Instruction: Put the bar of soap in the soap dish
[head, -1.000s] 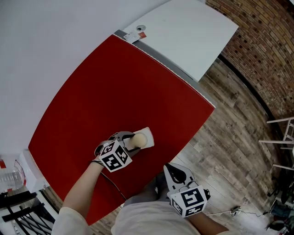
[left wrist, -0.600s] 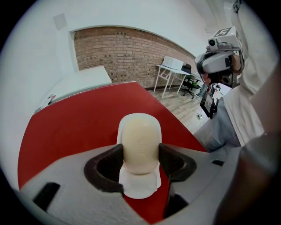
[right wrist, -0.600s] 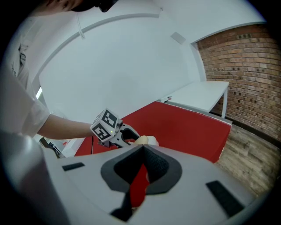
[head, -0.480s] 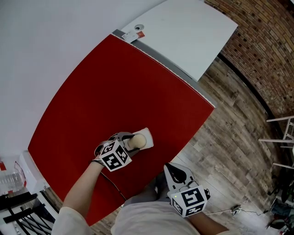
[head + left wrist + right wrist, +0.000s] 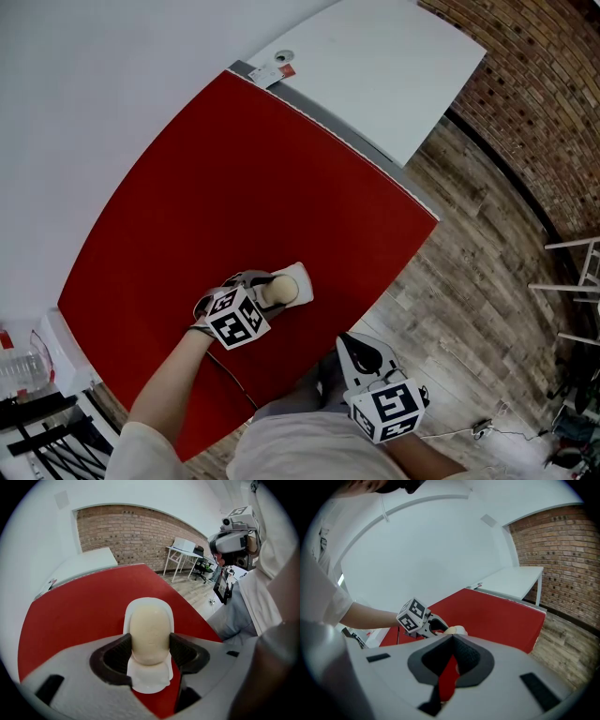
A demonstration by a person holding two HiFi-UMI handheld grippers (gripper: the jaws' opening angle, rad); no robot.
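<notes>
Left claw [image 5: 150,649] is clamped on the bar of soap [image 5: 149,632]. One dark ribbed pad sits on each long side, gripping its near half. The soap's rounded far end sticks out forward past the tips. Soap is pale cream, oval, lying along the claw's axis.

Soap dish [image 5: 142,605] is white and sits directly under the claw and soap, running the same way as the soap. Its far rim shows just beyond the soap's nose, and its near end shows below the jaws on the camera side. Soap is lined up over the dish. I can't tell whether it's touching the dish floor or sitting just above it. Dish is on the red table [image 5: 84,606], near the table edge closest to the person in the head view.

Right claw [image 5: 452,641] has its jaws together with nothing between them. Only a sliver of red table shows through the gap behind the tips. It's off the table's near edge, by the person's body, to the right of the left claw and well apart from the dish. Seen from it, the left claw and soap are ahead and slightly left.

Beyond the left claw I see the far end of the red table, then a white table [image 5: 375,66] butted against it. Brick wall [image 5: 534,75] and wood floor [image 5: 478,244] are off to the right.
</notes>
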